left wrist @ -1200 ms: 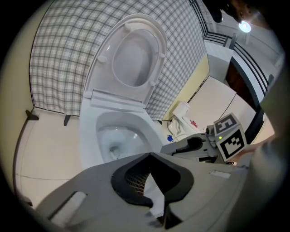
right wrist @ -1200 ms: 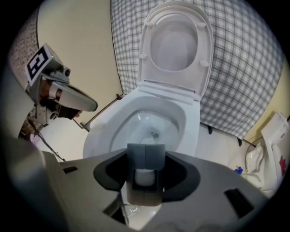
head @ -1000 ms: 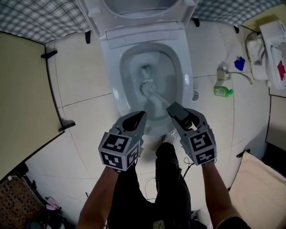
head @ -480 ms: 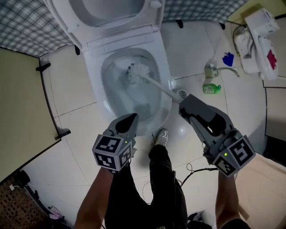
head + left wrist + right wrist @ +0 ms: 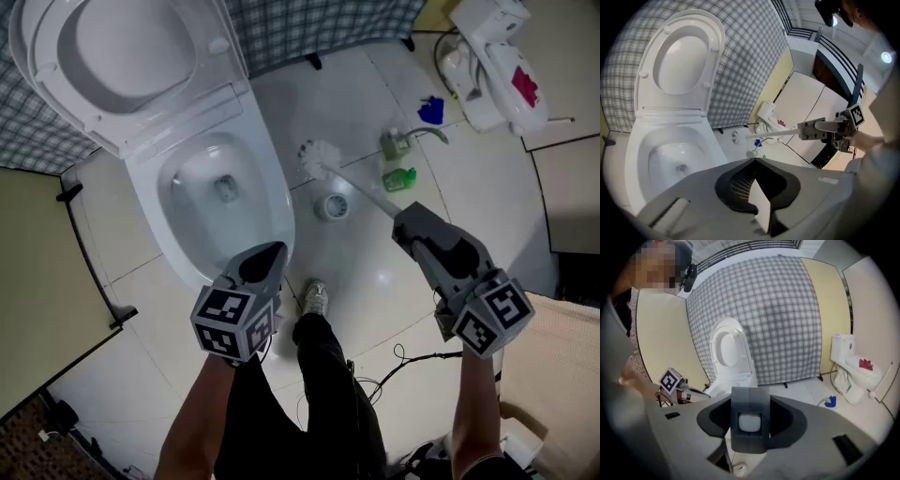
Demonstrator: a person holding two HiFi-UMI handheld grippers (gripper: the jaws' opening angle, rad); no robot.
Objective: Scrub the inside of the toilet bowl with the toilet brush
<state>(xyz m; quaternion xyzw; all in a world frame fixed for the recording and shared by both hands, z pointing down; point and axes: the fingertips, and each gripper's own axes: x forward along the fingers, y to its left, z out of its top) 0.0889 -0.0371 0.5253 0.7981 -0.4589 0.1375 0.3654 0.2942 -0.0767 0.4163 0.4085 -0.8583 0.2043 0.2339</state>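
Toilet brush (image 5: 321,157) lifted from bowl (image 5: 274,202); over floor (image 5: 375,281) (right gripper (image 5: 406,221))

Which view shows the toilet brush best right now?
Head view: the whole toilet brush shows, bristle head over the floor beside the toilet, handle clamped in the right gripper. Left gripper view shows it small and side-on; right gripper view only its handle end.

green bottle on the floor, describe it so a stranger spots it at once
From the white toilet bowl, look right across the tiled floor past the round drain. The green bottle sits just beyond it; it is bright green, unlike the paler bottle beside it.
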